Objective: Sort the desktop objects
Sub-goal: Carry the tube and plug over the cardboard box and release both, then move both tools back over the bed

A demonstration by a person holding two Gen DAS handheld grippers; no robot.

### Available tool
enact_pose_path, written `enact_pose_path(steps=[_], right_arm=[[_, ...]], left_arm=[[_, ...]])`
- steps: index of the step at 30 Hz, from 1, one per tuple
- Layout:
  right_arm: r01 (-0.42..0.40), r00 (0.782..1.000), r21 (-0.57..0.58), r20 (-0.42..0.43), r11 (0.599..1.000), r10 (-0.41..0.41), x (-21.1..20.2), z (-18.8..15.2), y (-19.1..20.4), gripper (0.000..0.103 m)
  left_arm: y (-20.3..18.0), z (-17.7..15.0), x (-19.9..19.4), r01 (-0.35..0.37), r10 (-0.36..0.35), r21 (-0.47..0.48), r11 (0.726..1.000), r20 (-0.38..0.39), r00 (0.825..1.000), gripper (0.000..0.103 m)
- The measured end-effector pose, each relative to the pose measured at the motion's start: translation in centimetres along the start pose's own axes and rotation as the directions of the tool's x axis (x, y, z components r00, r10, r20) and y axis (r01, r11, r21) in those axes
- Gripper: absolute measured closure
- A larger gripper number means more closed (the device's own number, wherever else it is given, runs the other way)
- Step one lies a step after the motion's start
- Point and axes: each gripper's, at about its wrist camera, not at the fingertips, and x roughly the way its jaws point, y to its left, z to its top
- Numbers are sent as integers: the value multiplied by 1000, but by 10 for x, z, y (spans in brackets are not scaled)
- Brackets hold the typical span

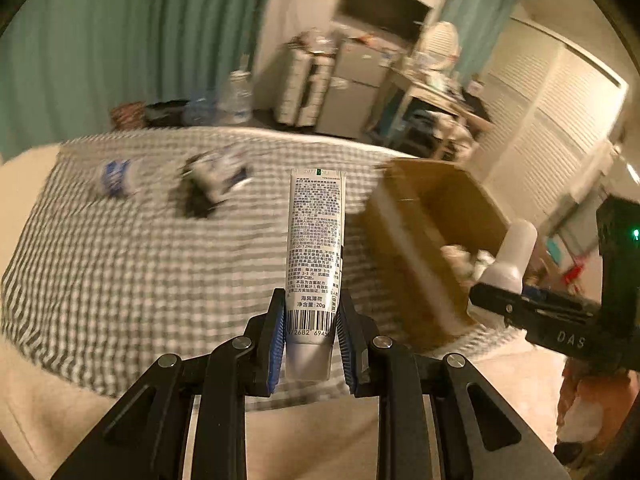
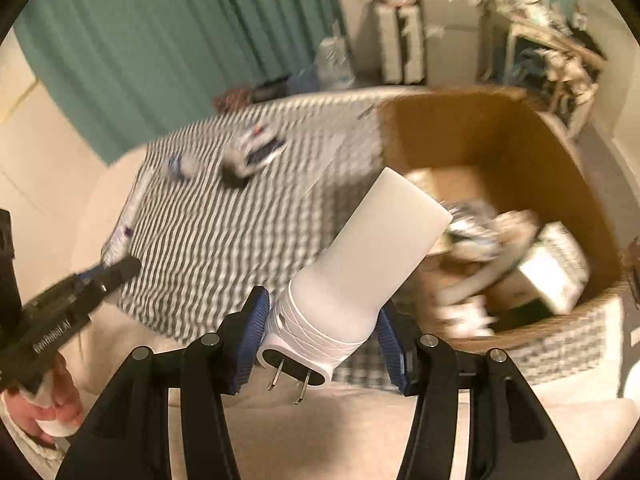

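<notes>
My left gripper point(image 1: 310, 300) is shut on a white tube point(image 1: 316, 232) with small print and a barcode, held upright above the grey checked cloth point(image 1: 160, 272). My right gripper point(image 2: 322, 304) is shut on a white plug-in device point(image 2: 360, 264) with two metal prongs at its base, at the near left rim of the brown cardboard box point(image 2: 500, 140). The same device point(image 1: 512, 256) shows in the left wrist view beside the box point(image 1: 420, 216). On the cloth lie a small blue-and-white item point(image 1: 114, 178) and a crumpled blue, white and black packet point(image 1: 216, 184).
The box holds several white and printed items point(image 2: 552, 268). My left gripper point(image 2: 120, 270) shows at the left edge, with a hand point(image 2: 52, 412) below it. Behind the table are teal curtains point(image 1: 120, 40), water bottles point(image 1: 238, 96) and cluttered shelves point(image 1: 432, 92).
</notes>
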Motion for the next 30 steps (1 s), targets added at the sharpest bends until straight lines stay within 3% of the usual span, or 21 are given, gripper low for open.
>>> enact_pose_path(steps=[4,9,13,17,18,19,20,23,26,30], right_arm=[[97,993,79,58,992,-102,-30,-5,-43,50],[89,993,198,63,976,-103,-25,-16,-95,50],[77,993,215,72,974,-95,-16,-7,-118,51],[72,991,237,97,969,-97,-10,4,-139,49],[48,989,255,125,966,-83,-9,5,-142,43],[18,984,284,163,959,-67,-10,6,-148,25],[1,979,309,192,951,-64,-9,6,-150,18],[31,969,312,225,950,-105,-3,11,-146,14],[65,960,293,243,954,-140,-6,12,-136,14],[126,944,239,269,963,-191,-23,14,-107,14]], left_arm=[[-67,16,10,62,-61,95,994,-14,998,80],[-145,38,65,59,-47,240,969,-59,997,80],[-175,56,117,98,-77,234,967,-100,992,80],[-176,73,155,159,-137,151,976,-144,980,73],[-173,76,160,176,-154,137,975,-156,976,54],[-172,78,163,186,-163,129,974,-164,973,25],[-167,82,164,179,-159,130,975,-150,976,17],[-155,90,151,129,-122,172,977,-50,991,13],[-139,93,134,91,-90,233,968,-17,996,13],[-97,83,80,-20,-7,235,972,112,994,12]])
